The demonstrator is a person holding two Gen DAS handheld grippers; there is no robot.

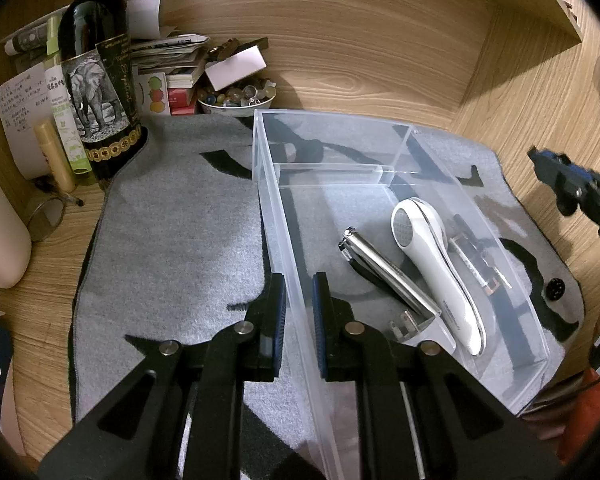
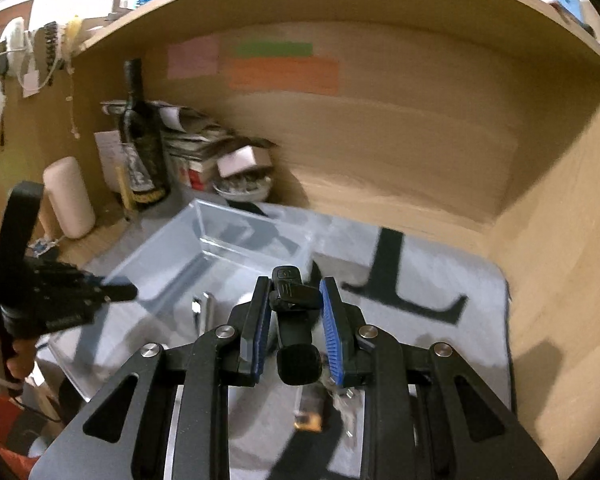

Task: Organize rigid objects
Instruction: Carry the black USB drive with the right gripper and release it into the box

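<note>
Looking along the left gripper (image 1: pixel 299 312), its two blue-padded fingers close on the near left wall of a clear plastic box (image 1: pixel 332 148) that sits on a grey felt mat (image 1: pixel 172 232) spread over the wooden desk (image 1: pixel 380 60). Inside the box, in its large near compartment, lie a silver nail clipper (image 1: pixel 384 276), a white handheld device (image 1: pixel 436 268) just beside it, and a dark watch with a strap (image 1: pixel 480 264) against the right wall; the smaller far compartments show nothing in them. A dark wine bottle (image 1: pixel 96 92) stands at the mat's far left corner, with a bowl of stones (image 1: pixel 236 98) beside stacked papers. The right gripper (image 1: pixel 572 188) shows at the right edge, above the mat. From the right wrist view, which is motion-blurred, the right gripper (image 2: pixel 294 320) is clamped on a black clip-like object (image 2: pixel 294 320) held between its blue pads, above the near end of the box (image 2: pixel 204 256). The left gripper (image 2: pixel 80 292) reaches in from the left to the box's wall.
</note>
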